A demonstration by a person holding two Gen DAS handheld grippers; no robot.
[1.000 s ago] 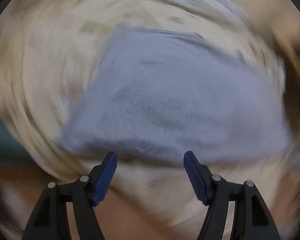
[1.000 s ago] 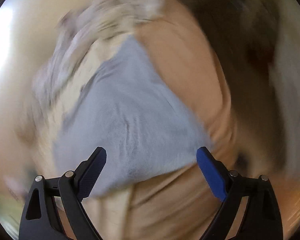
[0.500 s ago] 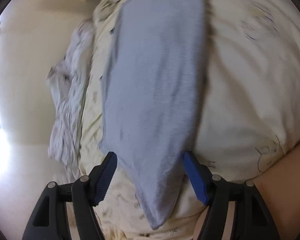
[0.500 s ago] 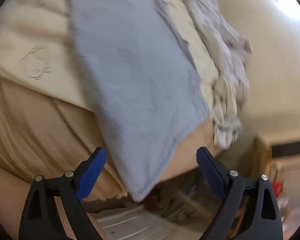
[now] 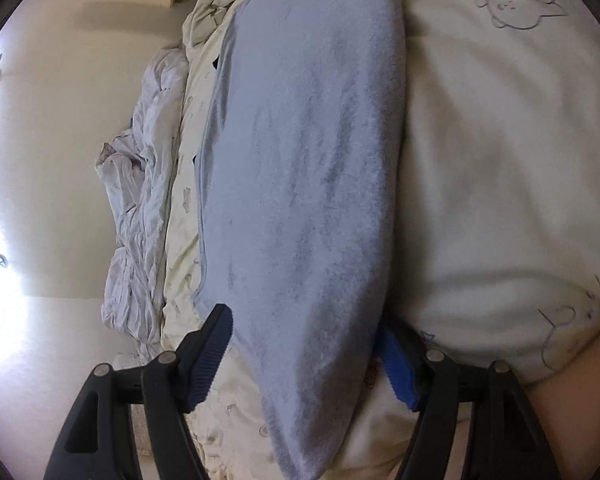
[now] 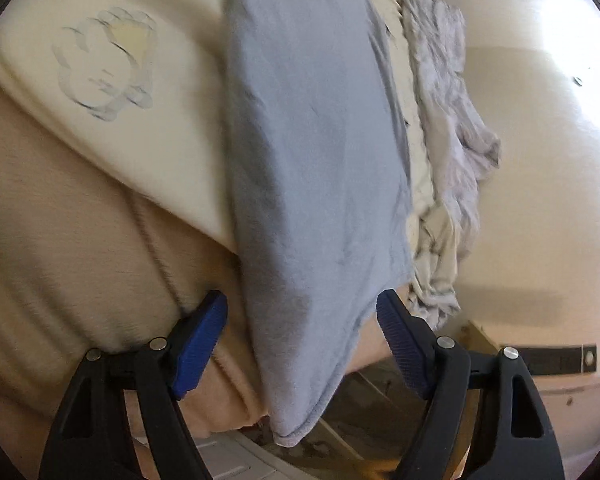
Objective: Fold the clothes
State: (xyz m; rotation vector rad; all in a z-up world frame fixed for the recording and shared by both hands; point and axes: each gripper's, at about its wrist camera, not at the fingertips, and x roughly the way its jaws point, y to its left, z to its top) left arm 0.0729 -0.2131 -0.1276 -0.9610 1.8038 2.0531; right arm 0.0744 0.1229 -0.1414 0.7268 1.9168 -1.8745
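A second ago both wrist views were smeared with motion blur; now they are sharp, and the pale blue towel lies as a long folded strip instead of a broad blurred patch.

In the left wrist view, the left tongs have just been opening. The towel's near end runs between the blue pads, covering part of the right pad; whether they press it cannot be told. The towel rests on a cream blanket printed with cartoon outlines.

In the right wrist view, the right tongs have just been closing. They stand wide, the towel's end between them, neither pad touching it. Crumpled white cloth lies beside it.
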